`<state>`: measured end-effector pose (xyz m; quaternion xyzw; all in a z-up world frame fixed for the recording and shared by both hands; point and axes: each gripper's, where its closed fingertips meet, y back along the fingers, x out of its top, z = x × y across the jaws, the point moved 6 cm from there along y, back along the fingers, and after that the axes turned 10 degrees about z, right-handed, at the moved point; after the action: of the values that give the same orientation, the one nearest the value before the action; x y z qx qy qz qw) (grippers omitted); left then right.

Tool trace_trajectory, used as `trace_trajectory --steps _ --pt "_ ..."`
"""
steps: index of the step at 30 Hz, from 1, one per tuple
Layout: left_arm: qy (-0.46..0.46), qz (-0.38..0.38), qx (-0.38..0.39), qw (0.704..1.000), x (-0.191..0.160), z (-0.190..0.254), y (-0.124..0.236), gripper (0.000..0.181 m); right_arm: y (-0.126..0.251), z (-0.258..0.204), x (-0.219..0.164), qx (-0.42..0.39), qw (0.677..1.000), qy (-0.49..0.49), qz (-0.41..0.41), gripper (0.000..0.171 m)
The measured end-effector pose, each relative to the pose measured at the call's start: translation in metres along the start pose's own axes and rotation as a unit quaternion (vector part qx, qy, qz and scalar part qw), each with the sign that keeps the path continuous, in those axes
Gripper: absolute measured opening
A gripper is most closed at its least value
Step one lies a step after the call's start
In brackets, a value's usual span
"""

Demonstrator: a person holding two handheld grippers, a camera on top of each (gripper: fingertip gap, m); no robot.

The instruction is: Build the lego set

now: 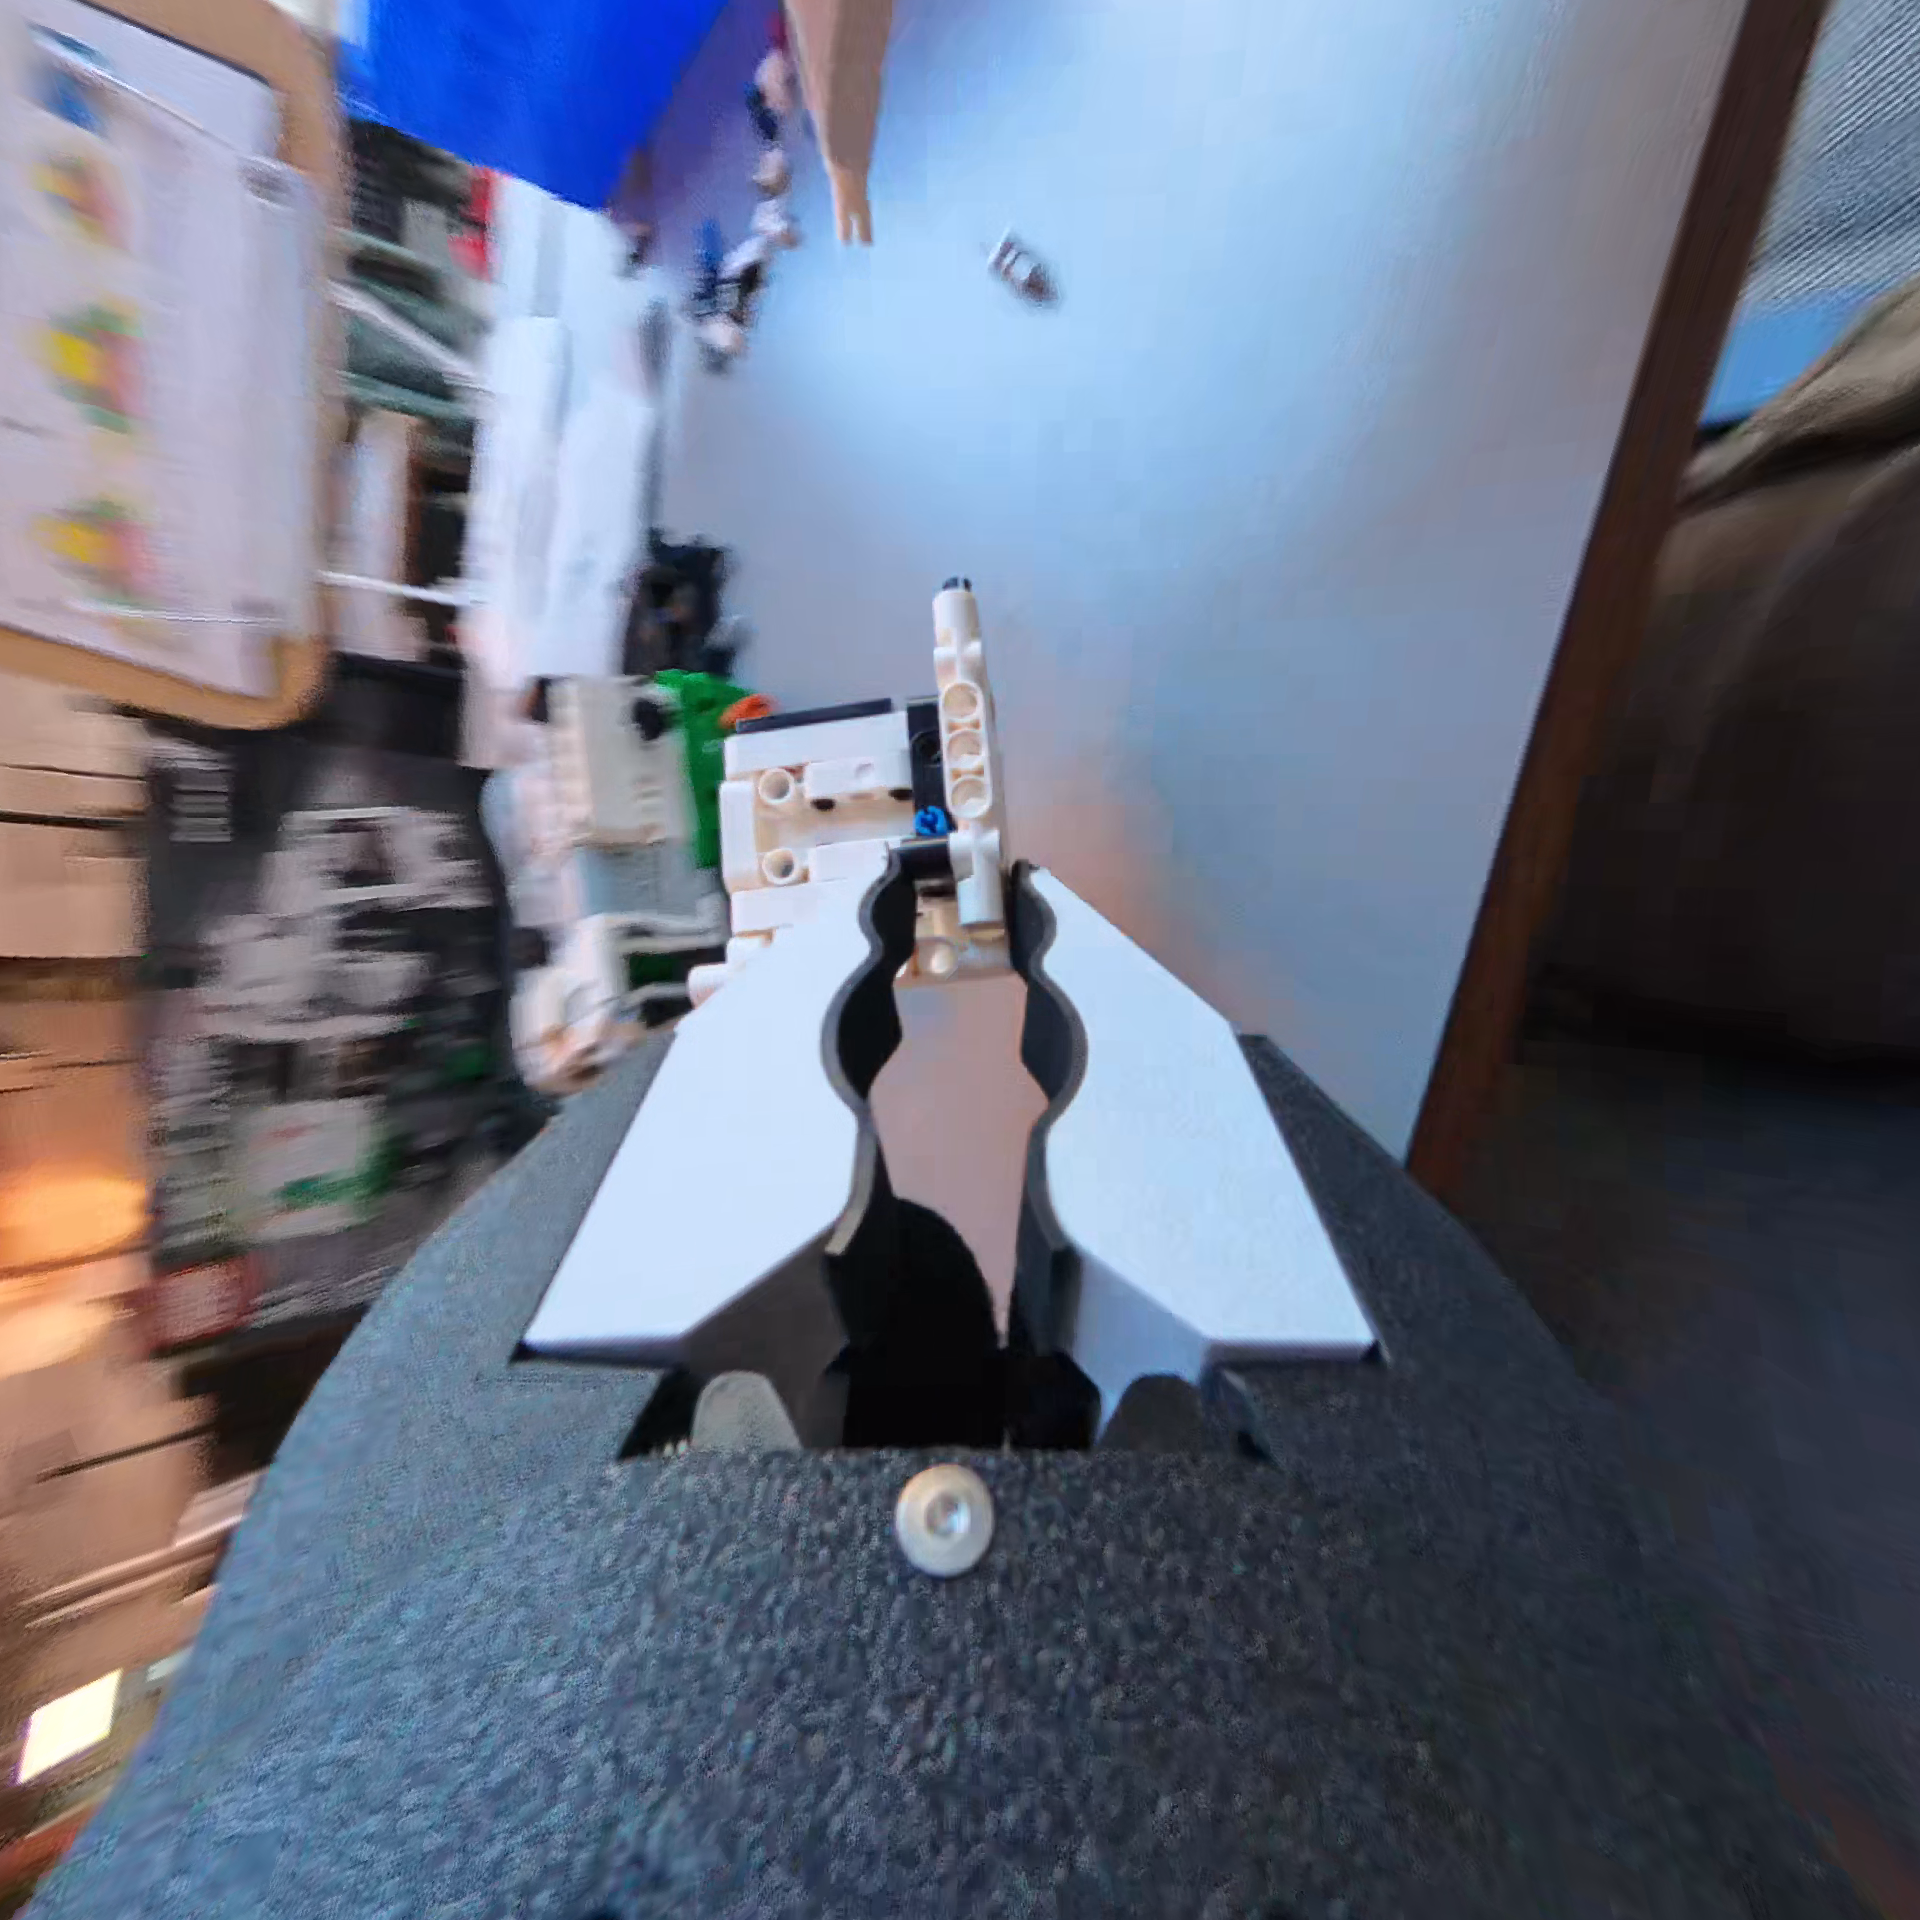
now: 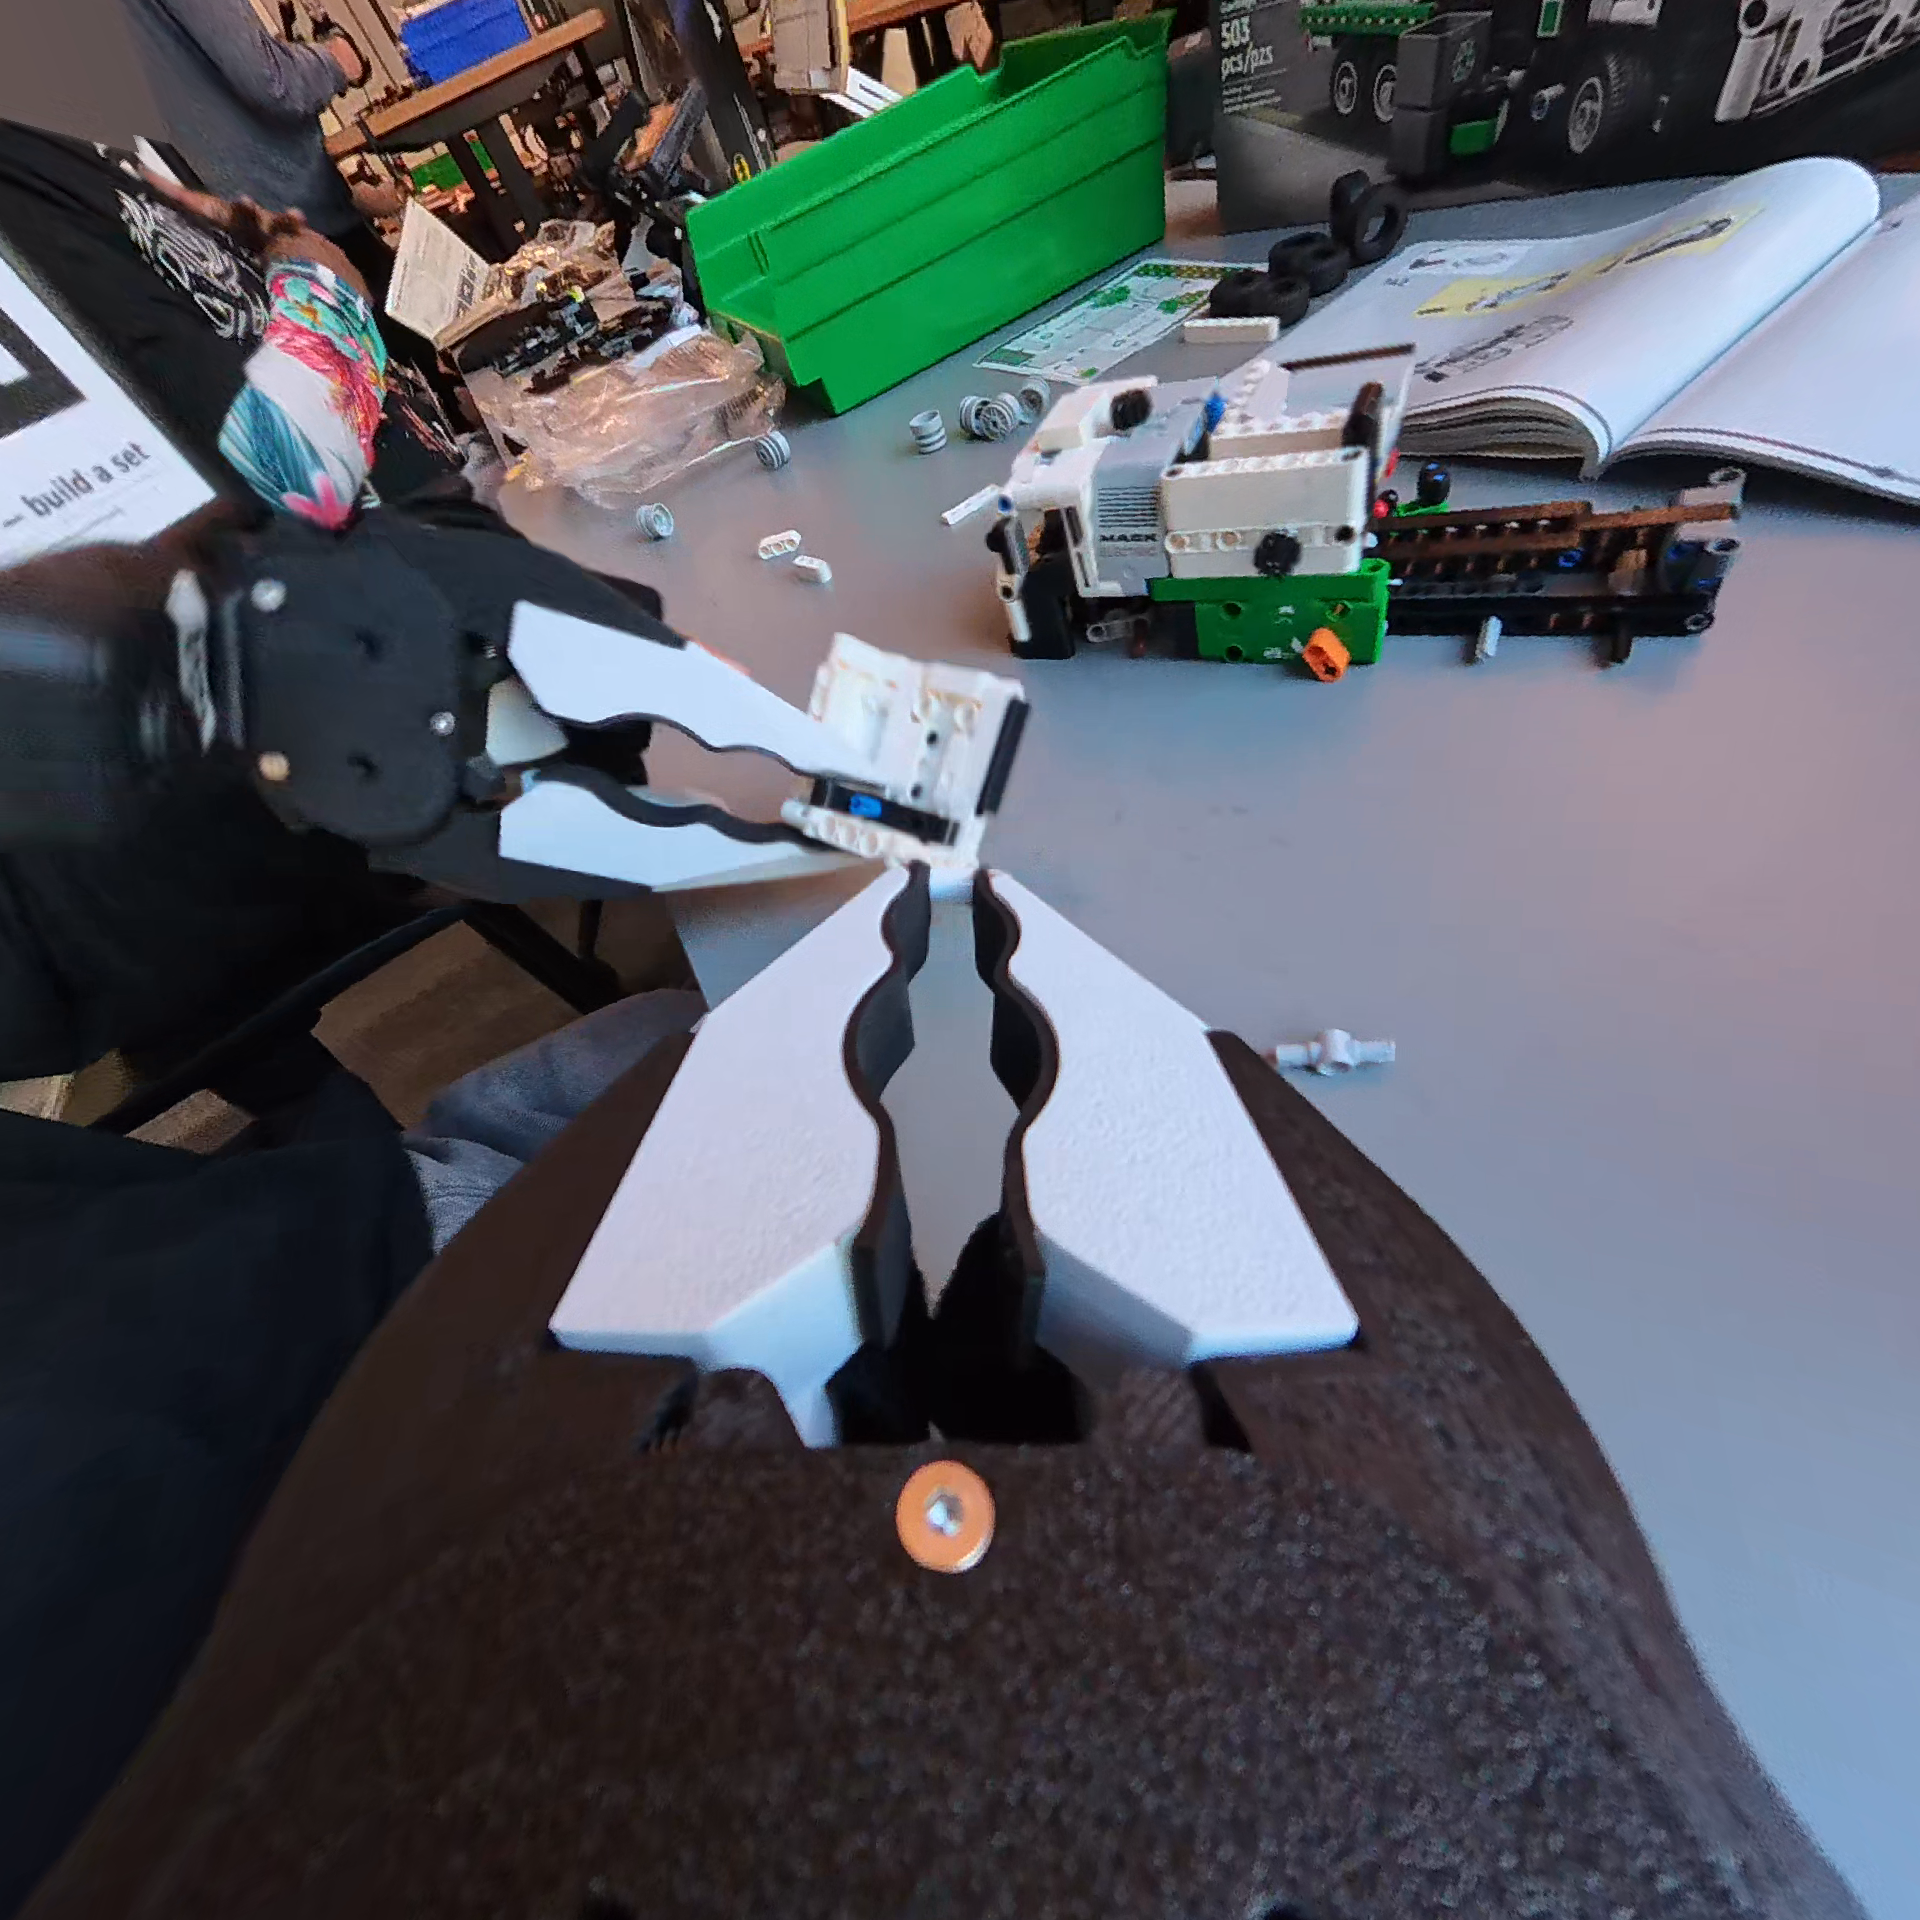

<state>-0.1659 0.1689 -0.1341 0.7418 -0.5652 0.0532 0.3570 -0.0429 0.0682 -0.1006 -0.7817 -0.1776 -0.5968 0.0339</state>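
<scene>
My left gripper (image 1: pixel 951 883) is shut on a white lego sub-assembly (image 1: pixel 821 800) with black parts and a white holed beam standing up from it. In the right wrist view the left gripper (image 2: pixel 821 821) reaches in from the left and holds that sub-assembly (image 2: pixel 914 727) above the grey table (image 2: pixel 1455 831). My right gripper (image 2: pixel 949 883) sits just below the sub-assembly. Its jaws are nearly together, with a small white piece (image 2: pixel 951 885) between the tips. The partly built white, green and black truck (image 2: pixel 1195 509) stands farther back on the table.
An open instruction book (image 2: pixel 1662 312) lies at the back right, with black tyres (image 2: pixel 1299 270) beside it. A green bin (image 2: pixel 935 239), plastic bags of parts (image 2: pixel 623 405) and small grey wheels (image 2: pixel 987 416) lie behind. A grey connector (image 2: pixel 1335 1051) lies at the right.
</scene>
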Motion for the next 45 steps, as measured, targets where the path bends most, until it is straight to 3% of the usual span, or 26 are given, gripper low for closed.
trace_trajectory --steps 1,3,6,12,16,19,37,40,42,45 --pt "-0.051 -0.014 0.044 0.998 -0.003 -0.001 0.007 0.017 -0.002 -0.005 0.002 0.0 1.0 0.006 -0.003 0.007" --pt "-0.105 -0.026 0.097 0.989 -0.007 0.002 0.018 0.017 -0.011 -0.016 0.006 -0.002 1.0 0.019 0.001 0.007" --pt "-0.126 -0.012 0.107 0.986 -0.004 0.019 0.025 0.017 -0.035 -0.04 0.01 -0.008 0.995 0.085 0.049 0.007" --pt "-0.179 -0.052 0.122 0.975 -0.015 0.035 0.03 0.017 -0.065 -0.056 -0.012 -0.033 0.982 0.184 -0.017 0.007" --pt "-0.162 -0.052 0.1 0.98 -0.018 0.04 0.03 0.017 -0.074 -0.067 -0.034 0.001 0.981 0.175 -0.085 0.007" --pt "-0.168 -0.053 0.099 0.979 -0.018 0.041 0.03 0.017 -0.079 -0.066 -0.044 -0.018 0.971 0.201 -0.128 0.007" --pt "-0.121 -0.019 0.084 0.989 -0.016 0.048 0.059 0.038 -0.088 -0.065 -0.055 -0.041 0.959 0.235 -0.154 0.007" --pt "-0.068 0.032 0.073 0.994 -0.011 0.052 0.075 0.038 -0.088 -0.065 -0.055 -0.04 0.959 0.234 -0.154 0.007" --pt "0.049 0.102 0.04 0.993 -0.007 0.046 0.087 0.038 -0.087 -0.064 -0.055 -0.039 0.959 0.235 -0.152 0.007" --pt "0.212 0.171 -0.014 0.962 -0.021 0.016 0.094 0.049 -0.084 -0.07 -0.047 -0.021 0.966 0.228 -0.119 0.007"
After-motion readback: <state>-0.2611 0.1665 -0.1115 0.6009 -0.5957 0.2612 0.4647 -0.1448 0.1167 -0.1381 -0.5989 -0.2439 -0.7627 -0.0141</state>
